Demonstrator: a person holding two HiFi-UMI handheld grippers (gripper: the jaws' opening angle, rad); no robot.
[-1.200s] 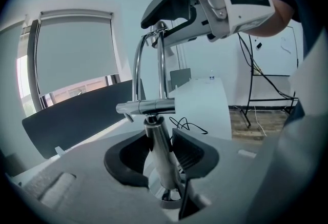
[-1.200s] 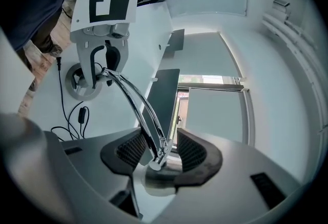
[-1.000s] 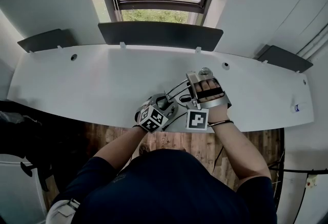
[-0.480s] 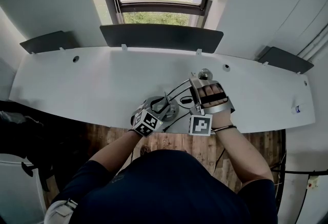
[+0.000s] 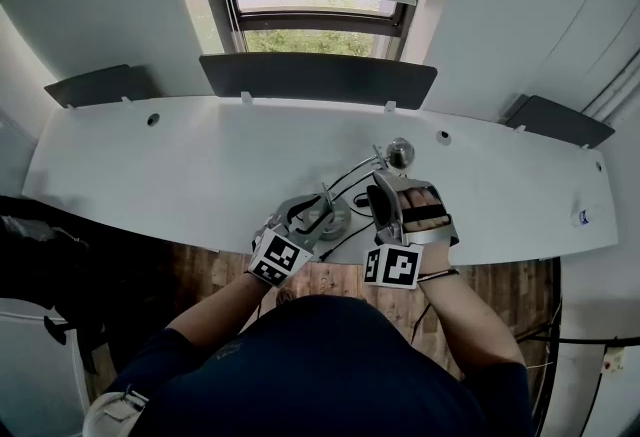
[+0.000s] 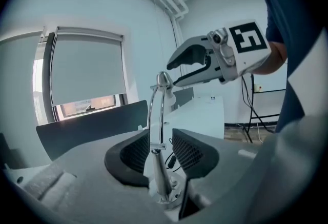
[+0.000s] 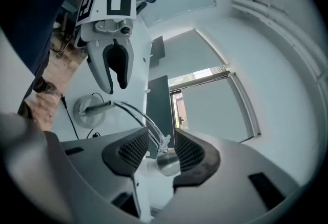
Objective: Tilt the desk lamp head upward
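Note:
A chrome desk lamp stands on the white desk (image 5: 150, 175) near its front edge. It has a round base (image 5: 338, 217), thin bent rods and a small silver head (image 5: 400, 153). My left gripper (image 5: 315, 213) is low at the stem (image 6: 156, 166), which stands between its pads (image 6: 136, 154) with a small gap on the right side. My right gripper (image 5: 388, 183) reaches up to the lamp head (image 7: 166, 162). Its jaws are closing, with the head between them and space still on the left side. Each gripper shows in the other's view: the right gripper (image 6: 173, 73), the left gripper (image 7: 116, 87).
A black cable (image 5: 345, 240) runs from the base over the desk's front edge. Dark panels (image 5: 318, 75) stand along the back of the desk under a window with a half-drawn blind. Wooden floor lies below the edge. A small object (image 5: 582, 218) sits far right.
Both grippers have shifted back toward the desk's front edge. The left one's marker cube has swung down and left while its jaws stay at the stem. The right one now sits just under the lamp head.

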